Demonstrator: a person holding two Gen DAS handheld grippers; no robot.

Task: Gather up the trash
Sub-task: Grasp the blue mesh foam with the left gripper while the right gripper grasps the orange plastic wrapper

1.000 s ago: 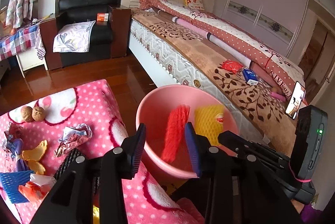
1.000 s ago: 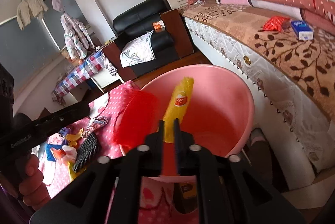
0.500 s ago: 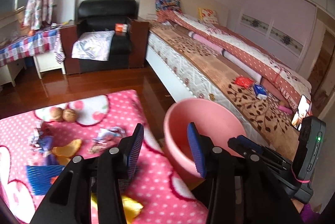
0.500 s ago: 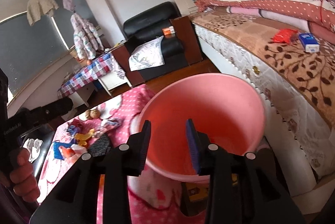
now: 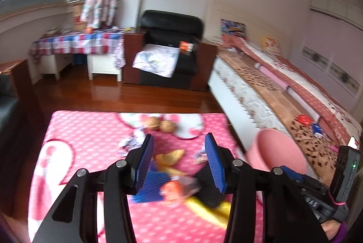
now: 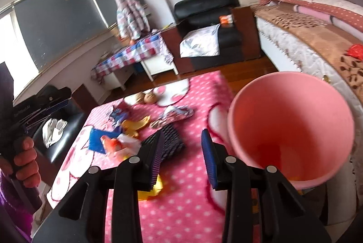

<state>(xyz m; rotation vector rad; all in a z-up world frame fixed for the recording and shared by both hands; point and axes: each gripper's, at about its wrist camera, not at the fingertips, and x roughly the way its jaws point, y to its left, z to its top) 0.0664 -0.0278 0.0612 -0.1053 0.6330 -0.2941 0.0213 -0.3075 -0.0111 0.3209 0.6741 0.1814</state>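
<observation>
The left gripper (image 5: 179, 163) hangs over the pink spotted cloth (image 5: 90, 141), its blue-padded jaws spreading wider with nothing between them. The right gripper (image 6: 182, 156) also stands spread and empty, above the near edge of the same cloth and just left of the pink bucket (image 6: 292, 125). Under the left gripper's fingers lies the litter: a yellow wrapper (image 5: 217, 209) nearest, a black foam net (image 5: 205, 184) touching it, an orange and white packet (image 5: 174, 189) and a blue net (image 5: 154, 188) beside that, all blurred. A little farther sit orange peel (image 5: 170, 156) and two crumpled wrappers (image 5: 132, 141), one on each side of it. Two walnuts (image 5: 160, 125) rest side by side near the far edge of the cloth. The bucket stands on the floor at the cloth's right edge, against the side of the bed (image 5: 261, 88); something red and yellow shows dimly at its bottom in the right wrist view. At the left of that view a hand (image 6: 25, 161) grips a black handle. Beyond the cloth a wooden floor (image 5: 136, 95) runs to a black armchair (image 5: 170, 45) with a pale cloth on its seat and to a table under a checked cover (image 5: 77, 43).
</observation>
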